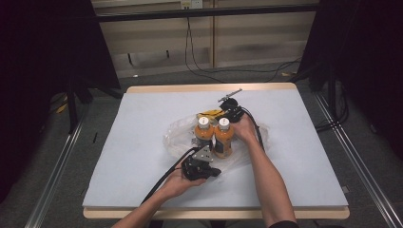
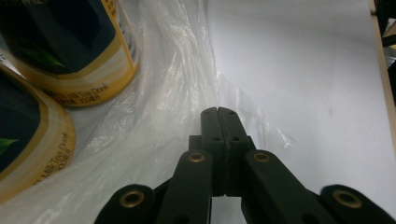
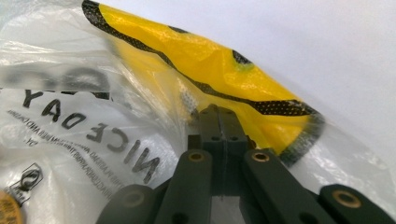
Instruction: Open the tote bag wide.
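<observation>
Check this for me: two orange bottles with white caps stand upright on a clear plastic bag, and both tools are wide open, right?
Not quite. The two orange bottles do stand on the clear plastic bag, but the left tool and right tool are shut, jaws pressed together, as each gripper view shows.

High view: table (image 1: pixel 142 142) evenly lit from overhead, surroundings dark at both upper corners. Gripper views: bright, glare on the plastic bag (image 2: pixel 159 93); near bottles (image 2: pixel 56 51) soft, printed lettering at left blurred.
</observation>
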Tool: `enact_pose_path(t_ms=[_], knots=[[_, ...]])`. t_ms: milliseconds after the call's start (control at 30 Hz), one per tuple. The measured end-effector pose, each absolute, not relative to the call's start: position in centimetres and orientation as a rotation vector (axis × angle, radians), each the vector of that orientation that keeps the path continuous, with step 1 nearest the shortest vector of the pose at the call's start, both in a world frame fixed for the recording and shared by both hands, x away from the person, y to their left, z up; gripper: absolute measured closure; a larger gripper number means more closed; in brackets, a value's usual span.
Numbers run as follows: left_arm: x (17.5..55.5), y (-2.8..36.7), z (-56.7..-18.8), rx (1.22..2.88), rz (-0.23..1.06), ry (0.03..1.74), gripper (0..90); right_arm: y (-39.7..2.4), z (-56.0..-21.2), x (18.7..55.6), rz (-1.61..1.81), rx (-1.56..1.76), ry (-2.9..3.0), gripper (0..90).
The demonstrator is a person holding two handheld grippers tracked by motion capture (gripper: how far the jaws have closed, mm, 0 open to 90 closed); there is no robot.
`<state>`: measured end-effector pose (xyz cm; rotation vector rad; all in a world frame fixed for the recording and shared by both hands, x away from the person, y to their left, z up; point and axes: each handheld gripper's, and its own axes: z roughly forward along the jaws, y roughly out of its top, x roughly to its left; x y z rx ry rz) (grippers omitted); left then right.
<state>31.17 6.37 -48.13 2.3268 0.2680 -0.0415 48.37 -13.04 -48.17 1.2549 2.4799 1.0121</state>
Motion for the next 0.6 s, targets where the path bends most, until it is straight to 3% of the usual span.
enact_pose_path(t_ms=[600], knots=[[30.7,6.2,-48.1,2.328,-0.034,0.243,90.0,-12.6,-48.1,50.4,0.970,1.309,2.445,90.0]])
